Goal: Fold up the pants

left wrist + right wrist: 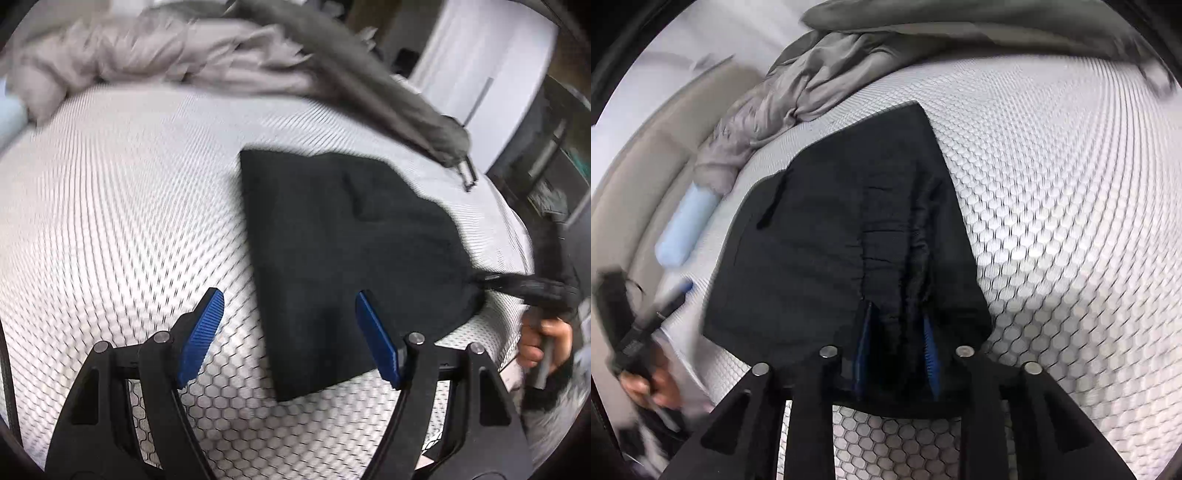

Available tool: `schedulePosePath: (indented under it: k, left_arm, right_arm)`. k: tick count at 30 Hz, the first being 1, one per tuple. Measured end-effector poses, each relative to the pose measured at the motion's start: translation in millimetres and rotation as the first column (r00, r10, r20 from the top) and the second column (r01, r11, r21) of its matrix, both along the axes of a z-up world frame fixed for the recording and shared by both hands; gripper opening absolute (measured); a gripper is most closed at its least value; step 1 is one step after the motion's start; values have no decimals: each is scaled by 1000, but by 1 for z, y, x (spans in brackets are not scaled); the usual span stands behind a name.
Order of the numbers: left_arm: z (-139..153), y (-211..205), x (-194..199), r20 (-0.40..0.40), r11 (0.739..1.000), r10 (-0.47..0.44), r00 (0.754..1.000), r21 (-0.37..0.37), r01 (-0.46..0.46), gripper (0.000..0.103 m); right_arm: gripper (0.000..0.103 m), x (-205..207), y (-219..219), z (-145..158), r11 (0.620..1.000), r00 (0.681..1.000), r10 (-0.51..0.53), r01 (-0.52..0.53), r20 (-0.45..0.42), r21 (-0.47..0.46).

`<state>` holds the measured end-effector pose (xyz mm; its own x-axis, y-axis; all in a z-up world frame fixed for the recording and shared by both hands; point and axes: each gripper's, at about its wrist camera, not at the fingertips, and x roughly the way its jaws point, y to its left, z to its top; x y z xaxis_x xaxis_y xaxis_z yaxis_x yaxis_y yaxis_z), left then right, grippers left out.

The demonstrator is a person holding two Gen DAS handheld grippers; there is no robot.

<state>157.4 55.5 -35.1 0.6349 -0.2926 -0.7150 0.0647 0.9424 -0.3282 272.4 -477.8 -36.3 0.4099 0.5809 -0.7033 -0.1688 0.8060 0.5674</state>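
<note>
We saw the black soft cloth pants [849,236] lying on the bed with the white honeycomb-patterned cover [1071,229]. They were already folded into a small, thick bundle, so most of the folding looked done to us. The bundle lay near the side edge of the bed, well apart from the crumpled grey blanket [827,85] heaped along the far edge.

Our right hand-held gripper [897,354] had its blue pads pressed on a bunched part of the pants at the near end of the bundle, so it was clamped on them. Our left hand-held gripper [290,336] had its two blue fingers [201,332] apart with nothing between them. It hung over the bed cover by the near corner of the bundle, not touching it.

We thought only a little was left: maybe one more fold, or a tidy-up and letting go. We could not tell whether the layers underneath lay flat.
</note>
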Motion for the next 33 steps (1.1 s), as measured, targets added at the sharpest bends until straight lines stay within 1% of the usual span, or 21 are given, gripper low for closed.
schedulePosePath:
  k: [1, 3, 4, 7, 8, 9, 11, 12, 14, 16, 17, 18, 20, 22, 24, 26, 28, 29, 30, 31, 33]
  left_arm:
    - [-6, 6, 5, -19, 999, 7, 1000, -32, -8, 57]
    - [-22, 13, 12, -78, 990, -17, 997, -144, 6, 44]
    - [-30, 15, 16, -104, 979, -41, 994, -201, 19, 38]
    - [-36, 19, 26, -118, 970, -49, 992, -243, 19, 27]
    - [-35, 21, 29, -116, 969, -50, 992, -246, 20, 26]
    - [-32, 22, 33, -112, 971, -48, 993, -237, 20, 25]
    - [-28, 24, 39, -97, 982, -29, 995, -187, 10, 25]
    - [-28, 25, 41, -96, 986, -22, 995, -168, 5, 25]
    - [-28, 25, 42, -104, 987, -32, 994, -158, 15, 27]
    - [-20, 25, 38, -103, 993, -16, 995, -121, 3, 30]
    - [-12, 24, 34, -88, 996, -3, 996, -87, -5, 30]
    - [-1, 18, 25, -51, 1000, 9, 999, -16, -10, 30]
    - [17, 2, 13, 27, 997, 1, 1000, 77, -3, 30]
    - [30, -22, 9, 68, 992, -35, 997, 127, 26, 51]
    - [34, -53, 11, 92, 988, -105, 990, 126, 93, 51]
    - [33, -82, 18, 74, 973, -178, 981, 164, 164, 51]
    - [26, -102, 20, 73, 963, -201, 977, 196, 183, 51]
    - [17, -112, 21, 41, 961, -203, 978, 198, 191, 51]
    - [9, -120, 26, 11, 960, -208, 978, 195, 202, 51]
    - [3, -123, 26, 4, 956, -207, 978, 213, 202, 51]
    - [-3, -133, 17, 4, 933, -235, 972, 281, 224, 54]
  right_arm:
    - [40, -6, -7, 12, 1000, 999, -3, 2, 41, 21]
    - [55, -15, -23, 30, 999, 988, -40, 37, 149, 25]
    - [55, -12, -29, 28, 997, 988, -66, 61, 140, 39]
    - [55, 8, -34, -2, 986, 997, -79, 75, 18, 148]
    - [46, 13, -31, -13, 985, 995, -94, 96, -15, 145]
    - [34, 14, -28, -18, 986, 995, -97, 100, -26, 132]
    - [20, 6, -22, -17, 989, 996, -86, 87, -16, 120]
    - [17, 1, -17, -14, 992, 997, -74, 75, -8, 106]
    - [17, -10, -11, -6, 999, 999, -22, 21, 36, 32]
    - [18, -11, -17, -5, 999, 999, -28, 27, 40, 22]
    - [21, -11, -26, -2, 997, 998, -57, 56, 36, 45]
    - [22, -15, -33, 1, 995, 996, -83, 80, 39, 57]
    - [23, -15, -33, 7, 994, 994, -88, 83, 60, 75]
    - [23, -12, -23, 10, 995, 997, -49, 44, 61, 87]
    - [33, -4, -6, 7, 998, 999, -11, 7, 52, 65]
    - [39, 6, 4, -2, 998, 999, -21, 19, 31, 67]
    - [34, 9, 6, -6, 999, 999, -34, 32, 30, 42]
    - [25, 10, 10, -8, 999, 999, -32, 31, 27, 19]
    - [5, 9, 9, -7, 999, 999, -31, 31, 33, 14]
    - [5, 5, 7, 1, 999, 998, -19, 17, 61, 34]
    - [4, -5, 5, 14, 999, 993, -22, 25, 119, -23]
